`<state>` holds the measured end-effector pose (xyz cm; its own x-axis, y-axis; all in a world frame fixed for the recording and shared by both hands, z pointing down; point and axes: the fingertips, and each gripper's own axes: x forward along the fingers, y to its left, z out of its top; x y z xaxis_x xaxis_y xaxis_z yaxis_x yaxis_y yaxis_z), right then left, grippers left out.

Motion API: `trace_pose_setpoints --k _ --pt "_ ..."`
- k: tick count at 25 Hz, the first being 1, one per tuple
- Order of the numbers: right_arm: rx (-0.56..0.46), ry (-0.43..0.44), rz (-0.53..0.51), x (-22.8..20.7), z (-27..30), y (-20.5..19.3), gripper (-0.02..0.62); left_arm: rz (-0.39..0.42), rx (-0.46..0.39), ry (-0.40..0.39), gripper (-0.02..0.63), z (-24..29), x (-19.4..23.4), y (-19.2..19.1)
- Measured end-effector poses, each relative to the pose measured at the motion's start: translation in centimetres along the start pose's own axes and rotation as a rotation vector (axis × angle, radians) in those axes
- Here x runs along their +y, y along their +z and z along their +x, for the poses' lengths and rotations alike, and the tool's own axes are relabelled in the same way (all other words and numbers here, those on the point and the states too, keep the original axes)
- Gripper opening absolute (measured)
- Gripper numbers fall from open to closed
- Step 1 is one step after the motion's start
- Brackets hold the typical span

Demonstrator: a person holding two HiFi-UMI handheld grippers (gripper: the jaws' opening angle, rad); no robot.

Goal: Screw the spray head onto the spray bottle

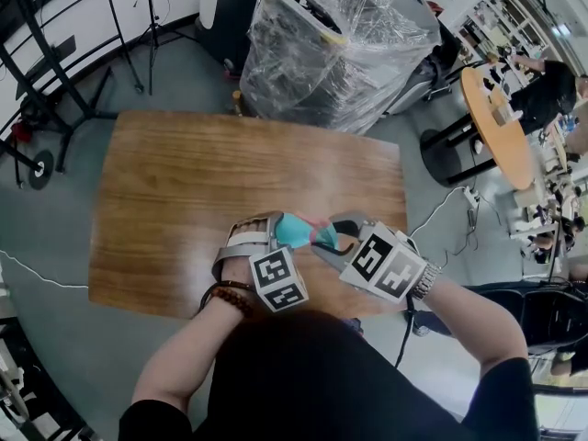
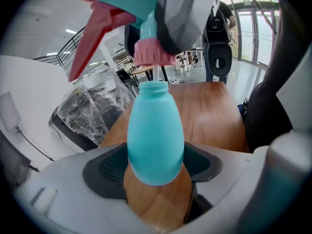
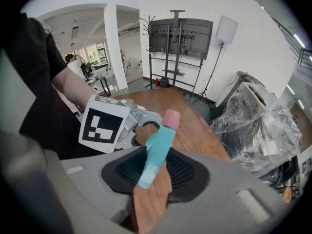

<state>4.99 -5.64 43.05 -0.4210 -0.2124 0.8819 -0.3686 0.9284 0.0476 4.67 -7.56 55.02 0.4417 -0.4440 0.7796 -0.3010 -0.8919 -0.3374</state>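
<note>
- Teal spray bottle (image 2: 155,140), smooth plastic, egg-shaped, is clamped round its wide lower body by left gripper (image 2: 155,172); long axis runs away from gripper, open neck at far end.
- Spray head (image 2: 141,13), teal w/ pink trigger & pink collar, is pinched by its teal body in right gripper (image 3: 155,172); collar end faces bottle neck, just short of it, roughly in line w/ bottle axis.
- Thin pale tube runs from collar into neck.
- Both are held above near edge of glossy wood-grain bench (image 1: 202,182).
</note>
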Motion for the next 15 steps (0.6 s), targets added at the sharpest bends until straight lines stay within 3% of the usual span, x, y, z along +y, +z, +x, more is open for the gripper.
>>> trace_pose_setpoints --k 15 --pt "0.008 -0.003 -0.043 0.0 0.1 -0.4 0.118 0.012 -0.035 0.008 0.377 -0.9 0.0 1.4"
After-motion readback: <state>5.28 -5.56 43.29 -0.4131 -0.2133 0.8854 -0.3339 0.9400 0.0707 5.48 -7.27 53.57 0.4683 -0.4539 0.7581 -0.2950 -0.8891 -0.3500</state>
